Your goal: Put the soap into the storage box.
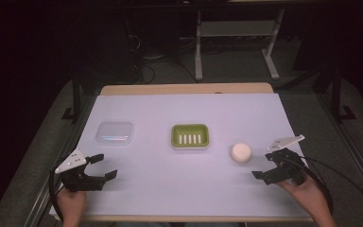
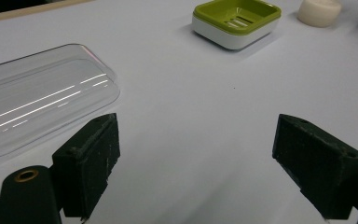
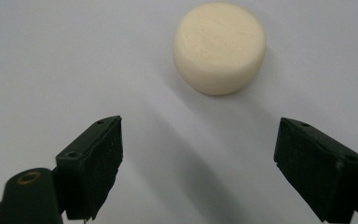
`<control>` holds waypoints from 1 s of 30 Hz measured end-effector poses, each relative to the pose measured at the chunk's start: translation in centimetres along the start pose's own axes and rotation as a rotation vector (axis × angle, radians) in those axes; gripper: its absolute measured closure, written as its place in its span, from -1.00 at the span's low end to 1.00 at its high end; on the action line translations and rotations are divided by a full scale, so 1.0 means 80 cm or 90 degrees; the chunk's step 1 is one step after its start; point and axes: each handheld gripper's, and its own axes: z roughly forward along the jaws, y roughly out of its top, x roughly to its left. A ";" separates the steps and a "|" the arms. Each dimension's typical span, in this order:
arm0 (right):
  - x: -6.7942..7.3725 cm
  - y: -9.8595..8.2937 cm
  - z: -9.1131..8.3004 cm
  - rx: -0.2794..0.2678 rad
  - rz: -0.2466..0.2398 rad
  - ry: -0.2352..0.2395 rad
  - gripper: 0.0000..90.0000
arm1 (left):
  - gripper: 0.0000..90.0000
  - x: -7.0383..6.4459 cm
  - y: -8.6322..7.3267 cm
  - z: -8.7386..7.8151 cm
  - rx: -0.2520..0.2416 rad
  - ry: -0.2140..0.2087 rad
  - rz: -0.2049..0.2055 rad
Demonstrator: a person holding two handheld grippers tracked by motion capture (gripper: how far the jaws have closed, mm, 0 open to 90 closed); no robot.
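Right gripper view looks down on a round, cream soap bar (image 3: 220,46), a smooth matte puck with softly rounded edges, lying just ahead of the right claw (image 3: 198,158), whose blocky black jaws stand wide apart and hold nothing. Beyond the soap from that claw sits a glossy green soap dish (image 1: 190,136) with a slotted floor and white base. Left claw (image 2: 196,154) is likewise released, beside a clear plastic lid (image 2: 37,100), rounded-rectangular and shiny, on the pale matte surface (image 1: 170,189).
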 end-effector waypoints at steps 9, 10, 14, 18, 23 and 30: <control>0.000 0.016 0.006 -0.002 -0.015 0.003 -0.67 | -0.68 0.002 -0.001 -0.001 0.003 0.002 -0.003; 0.000 0.018 0.006 -0.001 -0.011 0.001 -0.67 | -0.68 0.002 -0.001 -0.001 0.004 0.001 -0.003; -0.002 0.023 0.010 0.000 -0.015 -0.001 -0.67 | -0.68 0.003 -0.001 0.000 0.003 0.001 -0.002; -0.002 0.030 0.012 0.003 -0.016 0.000 -0.67 | -0.68 0.002 -0.001 0.000 0.003 0.001 -0.002; -0.003 0.039 0.015 0.004 -0.026 -0.001 -0.67 | -0.68 0.002 0.000 -0.001 0.004 0.001 -0.001; -0.004 0.047 0.022 0.002 -0.024 -0.001 -0.67 | -0.68 0.002 0.000 -0.001 0.003 0.001 -0.001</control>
